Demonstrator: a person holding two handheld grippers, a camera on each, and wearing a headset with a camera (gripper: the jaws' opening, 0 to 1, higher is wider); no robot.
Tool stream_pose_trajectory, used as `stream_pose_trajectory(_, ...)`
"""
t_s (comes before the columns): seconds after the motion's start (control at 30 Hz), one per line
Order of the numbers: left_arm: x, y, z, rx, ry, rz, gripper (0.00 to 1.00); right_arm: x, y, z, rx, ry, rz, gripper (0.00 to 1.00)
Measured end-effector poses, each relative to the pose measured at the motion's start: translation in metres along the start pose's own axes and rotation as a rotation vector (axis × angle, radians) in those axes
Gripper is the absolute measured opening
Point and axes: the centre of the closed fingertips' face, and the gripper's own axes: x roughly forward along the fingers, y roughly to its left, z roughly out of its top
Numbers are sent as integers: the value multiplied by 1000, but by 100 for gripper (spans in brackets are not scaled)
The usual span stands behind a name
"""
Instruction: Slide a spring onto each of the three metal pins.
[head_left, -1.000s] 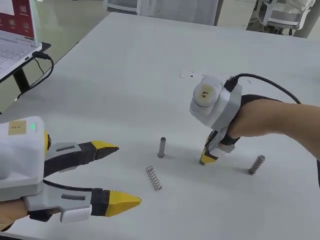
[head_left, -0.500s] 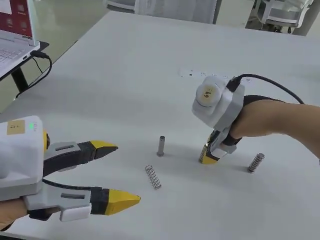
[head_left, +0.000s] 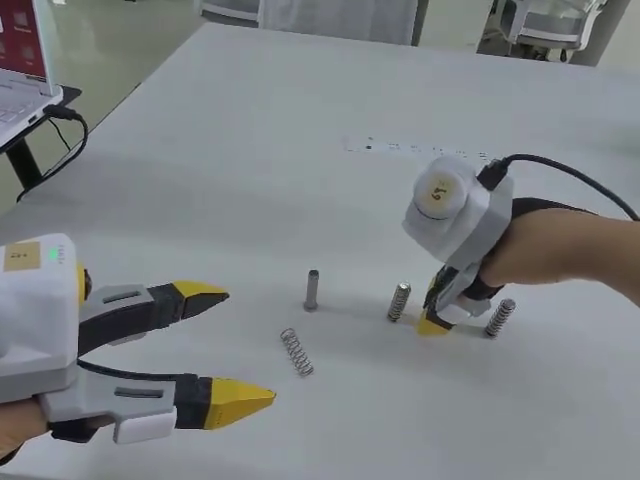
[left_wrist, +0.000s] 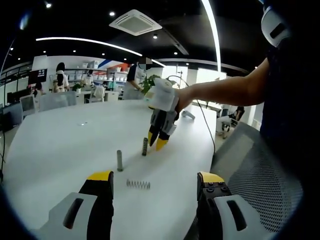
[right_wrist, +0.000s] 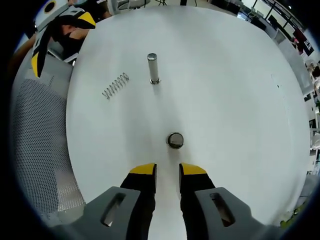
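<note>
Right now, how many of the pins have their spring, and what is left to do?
Two look done: the middle spring and the rightmost spring stand upright, apparently over pins. In hand: nothing; the right gripper is open beside the middle spring, the left gripper open and empty. Left: the loose spring lying on the table goes onto the bare pin.
</note>
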Motion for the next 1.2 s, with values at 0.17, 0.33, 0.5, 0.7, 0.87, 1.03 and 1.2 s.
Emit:
stream_pose_trajectory(0.17, 1, 0, 0, 2, 4, -4, 64, -2, 18, 3, 24, -44, 31, 16)
stream_pose_trajectory(0.33, 2, 0, 2, 6, 6, -7, 64, -3, 32, 11, 28, -77, 51, 17)
stream_pose_trajectory(0.5, 2, 0, 3, 8, 5, -8, 64, -4, 42, 21, 24, -102, 61, 17)
stream_pose_trajectory(0.7, 1, 0, 3, 8, 2, -8, 64, -3, 54, 33, 18, -125, 67, 17)
stream_pose_trajectory(0.87, 1, 0, 0, 9, 10, -8, 64, -3, 61, 42, 16, -148, 73, 18)
stream_pose_trajectory(1.03, 0, 0, 1, 10, 9, -5, 64, -4, 70, 51, 15, -177, 86, 18)
stream_pose_trajectory(1.2, 1, -2, 3, 15, 10, -6, 64, -5, 78, 63, 23, -218, 105, 19)
